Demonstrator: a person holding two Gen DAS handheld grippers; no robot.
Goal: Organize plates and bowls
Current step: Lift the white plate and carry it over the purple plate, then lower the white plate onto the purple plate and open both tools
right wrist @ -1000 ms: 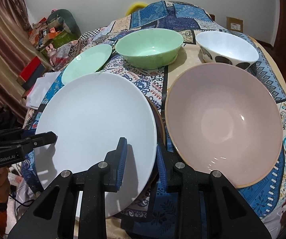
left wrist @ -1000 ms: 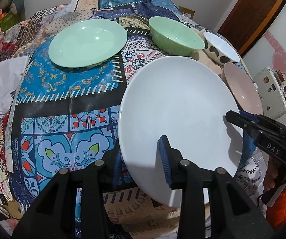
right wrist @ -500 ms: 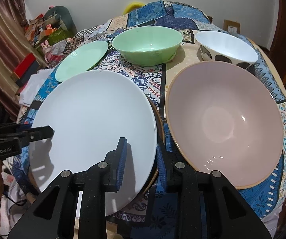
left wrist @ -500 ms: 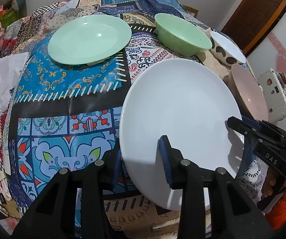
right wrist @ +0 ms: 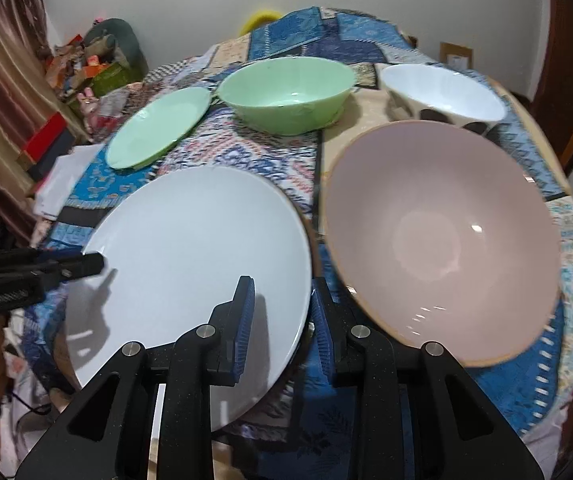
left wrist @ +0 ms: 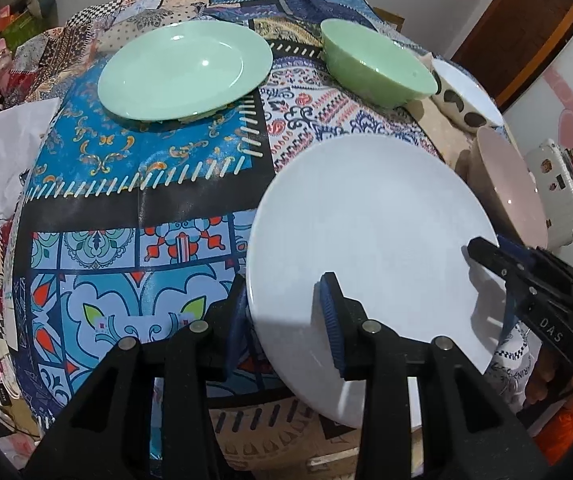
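Note:
A large white plate (left wrist: 370, 236) is held above the near edge of the table by both grippers. My left gripper (left wrist: 284, 320) is shut on its left rim. My right gripper (right wrist: 280, 312) is shut on its right rim and also shows in the left wrist view (left wrist: 498, 264). The white plate also shows in the right wrist view (right wrist: 190, 264). A green plate (left wrist: 182, 68) lies at the far left. A green bowl (left wrist: 378, 64), a white spotted bowl (left wrist: 466, 96) and a pink bowl (right wrist: 442, 236) stand on the right.
A patchwork cloth (left wrist: 126, 192) covers the round table. White paper (left wrist: 2, 160) lies at its left edge. A white box with stickers (left wrist: 562, 188) stands beyond the right edge. Clutter (right wrist: 86, 68) sits on the floor at the far left.
Both grippers have carried the white plate a little to the left and nearer, away from the pink bowl. The view of the table has shifted with them.

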